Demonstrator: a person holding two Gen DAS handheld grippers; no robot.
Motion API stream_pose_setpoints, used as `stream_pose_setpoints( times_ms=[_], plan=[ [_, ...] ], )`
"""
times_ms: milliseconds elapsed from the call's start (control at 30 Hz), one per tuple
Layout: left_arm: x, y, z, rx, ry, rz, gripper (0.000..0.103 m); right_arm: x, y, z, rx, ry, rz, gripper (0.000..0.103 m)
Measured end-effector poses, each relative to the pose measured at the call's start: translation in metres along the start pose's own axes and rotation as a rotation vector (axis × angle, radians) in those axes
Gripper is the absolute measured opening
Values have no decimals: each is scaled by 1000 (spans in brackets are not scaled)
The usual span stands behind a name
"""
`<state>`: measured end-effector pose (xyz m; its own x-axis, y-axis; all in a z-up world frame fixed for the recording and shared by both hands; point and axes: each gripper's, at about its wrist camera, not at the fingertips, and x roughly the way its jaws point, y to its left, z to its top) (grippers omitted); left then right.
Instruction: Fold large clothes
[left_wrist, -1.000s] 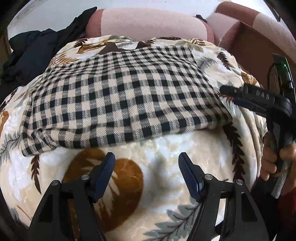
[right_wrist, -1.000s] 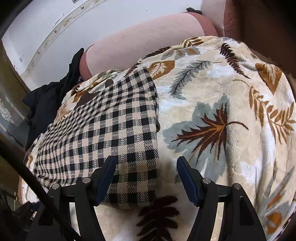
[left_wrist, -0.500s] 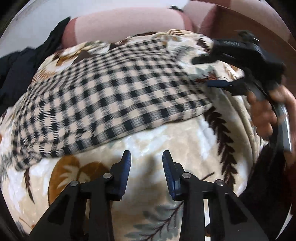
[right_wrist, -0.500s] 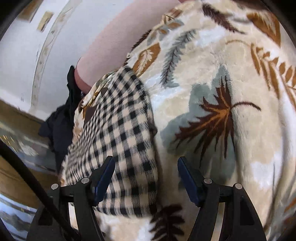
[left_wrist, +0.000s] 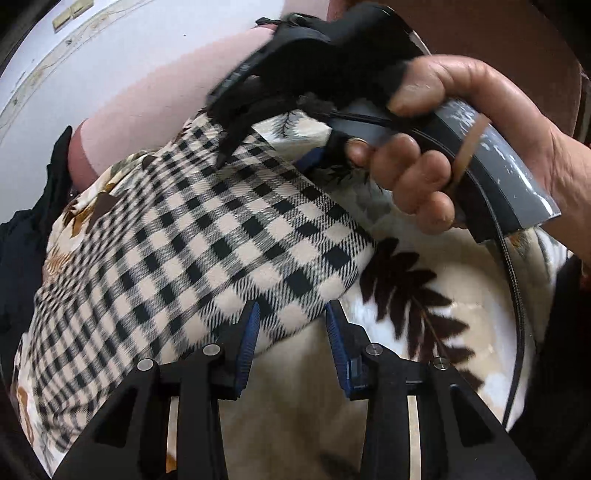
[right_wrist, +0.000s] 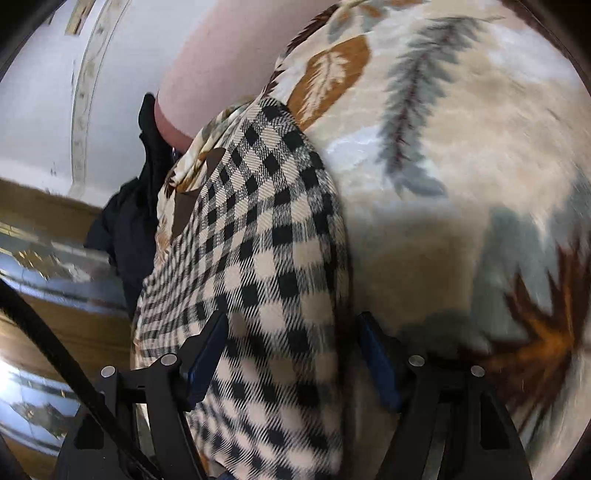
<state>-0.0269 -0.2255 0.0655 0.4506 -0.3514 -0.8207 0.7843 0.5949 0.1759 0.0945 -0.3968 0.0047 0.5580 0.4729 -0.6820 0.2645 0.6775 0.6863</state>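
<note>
A black-and-cream checked garment (left_wrist: 207, 229) lies folded flat on a leaf-patterned blanket (left_wrist: 402, 376). My left gripper (left_wrist: 293, 345) hovers at the garment's near right corner. Its blue pads (left_wrist: 246, 343) stand narrowly apart with the cloth's edge between the tips, not pinched. A hand (left_wrist: 436, 162) holds my right gripper (left_wrist: 267, 158) over the garment's far right edge. In the right wrist view the garment (right_wrist: 266, 236) runs away from me. There my right gripper (right_wrist: 291, 362) is wide open and straddles its right edge, over the blanket (right_wrist: 443, 184).
A pink sofa cushion (left_wrist: 166, 96) backs the blanket, below a white wall. Dark clothing (left_wrist: 22, 251) is heaped at the left end, shown in the right wrist view too as dark clothing (right_wrist: 129, 221). A wooden floor (right_wrist: 55, 206) lies beyond.
Both grippers have swung toward the garment's right end and come lower. The left jaws have narrowed. The cloth's edge now lies between each pair of jaws.
</note>
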Motion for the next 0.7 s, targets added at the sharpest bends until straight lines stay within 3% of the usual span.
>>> stream_pose_setpoints(
  times_ms=[200, 367, 400, 433, 500, 533, 567, 633, 700],
  plan=[
    [19, -8, 16, 11, 1, 0, 38, 17, -1, 20, -36, 48, 104, 78],
    [25, -10, 22, 4, -19, 1, 41, 27, 4, 26, -69, 66, 124, 78],
    [26, -10, 23, 4, -23, 5, 39, 28, 5, 26, -73, 67, 125, 78],
    [26, -11, 23, 3, -29, 5, 28, 28, 5, 26, -76, 65, 121, 76],
    [23, -11, 22, -9, -46, 21, 14, 30, 7, 26, -80, 64, 103, 57],
    [20, -7, 23, -32, -51, 11, 13, 30, 7, 26, -76, 64, 96, 40],
    [17, -3, 23, -61, -56, -3, 12, 30, 8, 25, -68, 61, 98, 30],
    [9, 11, 23, -132, -73, -35, 12, 25, 12, 23, -63, 35, 97, 20],
    [-5, 24, 23, -196, -105, -56, 11, 20, 23, 19, -77, -3, 82, 16]
  ],
)
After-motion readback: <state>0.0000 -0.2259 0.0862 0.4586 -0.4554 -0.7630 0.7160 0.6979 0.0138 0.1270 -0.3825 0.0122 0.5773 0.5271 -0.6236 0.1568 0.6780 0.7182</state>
